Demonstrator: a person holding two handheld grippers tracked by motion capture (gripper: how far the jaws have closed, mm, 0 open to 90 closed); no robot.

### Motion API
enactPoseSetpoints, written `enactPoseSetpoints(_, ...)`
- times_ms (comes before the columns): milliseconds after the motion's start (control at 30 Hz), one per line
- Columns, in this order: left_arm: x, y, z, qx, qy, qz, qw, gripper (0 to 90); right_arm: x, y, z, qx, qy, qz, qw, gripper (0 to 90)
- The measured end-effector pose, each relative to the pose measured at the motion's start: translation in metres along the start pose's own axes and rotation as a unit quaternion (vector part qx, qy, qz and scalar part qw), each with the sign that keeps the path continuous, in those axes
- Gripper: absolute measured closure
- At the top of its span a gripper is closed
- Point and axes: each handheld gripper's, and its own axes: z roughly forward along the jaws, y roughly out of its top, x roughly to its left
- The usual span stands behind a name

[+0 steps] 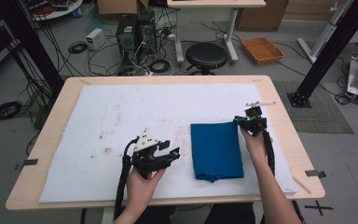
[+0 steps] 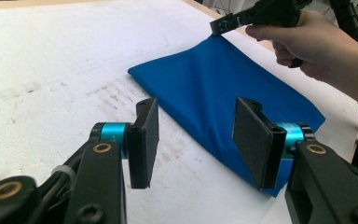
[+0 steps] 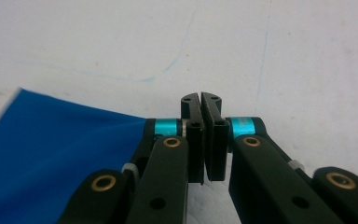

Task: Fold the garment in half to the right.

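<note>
Pinching the far right corner of the blue cloth [image 1: 216, 150], the right tool [image 1: 250, 120] looks closed on it. Left tool [image 1: 167, 154] waits open, empty, just left of the cloth. Next, I think, comes folding that corner over.

Left gripper [image 1: 168, 154] agape (right gripper [image 3: 204, 140] seemingly clamped).

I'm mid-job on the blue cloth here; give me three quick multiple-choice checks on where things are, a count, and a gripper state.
1. Where is the right gripper?
A. At the far right corner of the blue cloth
B. At its near left corner
C. Off the table

2. How many blue cloths lie on the white mat?
A. Three
B. Two
C. One

3. How do the left gripper's jaws stand?
A. Clamped on the cloth
B. Open, nothing between them
C. Shut on nothing

Key: 1 A, the high view shows it at that corner. 2 C, a single folded cloth. 3 B, the left gripper view shows a wide empty gap.
</note>
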Motion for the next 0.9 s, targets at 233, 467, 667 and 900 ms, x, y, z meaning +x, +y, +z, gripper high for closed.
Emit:
enactPoseSetpoints(233, 0.003, 0.001, -0.003, -0.002, 0.002, 0.0, 1.0, 50.9, -0.019, -0.007, -0.008, -0.012, 0.017, 0.063, 0.9978, 80.5)
enactPoseSetpoints(467, 0.009, 0.002, -0.016, -0.011, 0.014, 0.004, 0.9998, 50.9, 0.0, -0.031, -0.051, -0.041, 0.043, 0.01, 0.9982, 70.3)
enactPoseSetpoints(667, 0.013, -0.003, -0.034, -0.028, 0.042, 0.024, 0.9984, 49.6, 0.027, -0.085, -0.095, -0.053, 0.045, -0.039, 0.9968, 65.8)
enactPoseSetpoints(900, 0.018, -0.012, -0.054, -0.045, 0.065, 0.032, 0.9964, 48.4, 0.053, -0.126, -0.107, -0.025, 0.026, -0.079, 0.9962, 64.8)
